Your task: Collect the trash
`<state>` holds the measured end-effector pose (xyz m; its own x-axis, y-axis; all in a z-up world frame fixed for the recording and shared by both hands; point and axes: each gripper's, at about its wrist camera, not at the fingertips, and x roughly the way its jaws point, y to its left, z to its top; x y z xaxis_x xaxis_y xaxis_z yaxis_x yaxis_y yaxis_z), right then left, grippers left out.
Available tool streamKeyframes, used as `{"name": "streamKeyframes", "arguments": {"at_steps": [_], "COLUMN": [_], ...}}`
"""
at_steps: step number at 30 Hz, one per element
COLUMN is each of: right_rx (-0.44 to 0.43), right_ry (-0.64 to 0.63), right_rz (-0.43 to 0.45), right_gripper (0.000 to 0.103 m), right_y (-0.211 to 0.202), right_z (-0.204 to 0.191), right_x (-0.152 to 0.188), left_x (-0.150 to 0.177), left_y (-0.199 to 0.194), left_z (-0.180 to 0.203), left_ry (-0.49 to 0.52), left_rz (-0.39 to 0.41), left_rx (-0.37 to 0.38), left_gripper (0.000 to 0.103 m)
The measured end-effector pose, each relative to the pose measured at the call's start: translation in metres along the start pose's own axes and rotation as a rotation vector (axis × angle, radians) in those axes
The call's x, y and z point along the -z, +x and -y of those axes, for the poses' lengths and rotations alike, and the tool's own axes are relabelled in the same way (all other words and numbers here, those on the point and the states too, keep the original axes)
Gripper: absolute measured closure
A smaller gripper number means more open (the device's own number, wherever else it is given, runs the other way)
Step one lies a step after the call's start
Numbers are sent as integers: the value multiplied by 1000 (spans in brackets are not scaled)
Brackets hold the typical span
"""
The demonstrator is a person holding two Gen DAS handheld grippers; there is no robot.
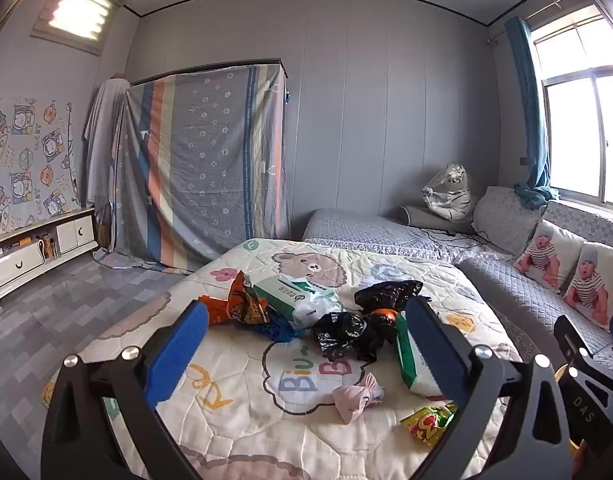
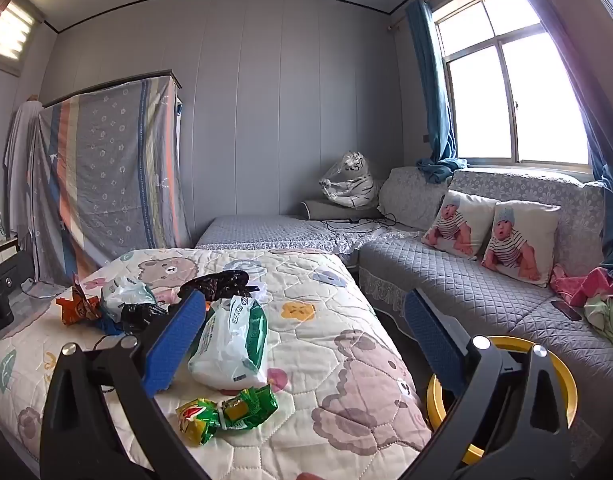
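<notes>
A cartoon quilt covers the surface at the centre of both views, with trash strewn on it: orange wrapper, black bags, pink wrapper, green snack bag and white wipes pack. A grey sofa fills the right, under a window; a draped sheet stands upper left. Left gripper and right gripper hover spread wide, empty. A yellow bin sits lower right.

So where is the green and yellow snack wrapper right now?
The green and yellow snack wrapper lies on the quilt near its front edge, just in front of the white and green wipes pack; in the left wrist view it sits low right.
</notes>
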<state>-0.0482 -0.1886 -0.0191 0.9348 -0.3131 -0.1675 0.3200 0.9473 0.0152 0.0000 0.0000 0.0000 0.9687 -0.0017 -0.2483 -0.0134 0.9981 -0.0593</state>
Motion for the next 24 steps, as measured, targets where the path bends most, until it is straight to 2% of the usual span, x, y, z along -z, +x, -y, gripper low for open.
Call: {"name": "streamKeyframes", "arguments": {"at_steps": [24], "right_rx": [-1], "right_ry": [-1], "right_rz": [-6], "right_gripper": [8], "right_y": [1], "right_z": [-1], "right_x": [1], "left_x": [2], "left_y": [1], "left_z": [0], "left_ry": [12], "left_rz": [2], "left_rx": [-16], "left_gripper": [8]}}
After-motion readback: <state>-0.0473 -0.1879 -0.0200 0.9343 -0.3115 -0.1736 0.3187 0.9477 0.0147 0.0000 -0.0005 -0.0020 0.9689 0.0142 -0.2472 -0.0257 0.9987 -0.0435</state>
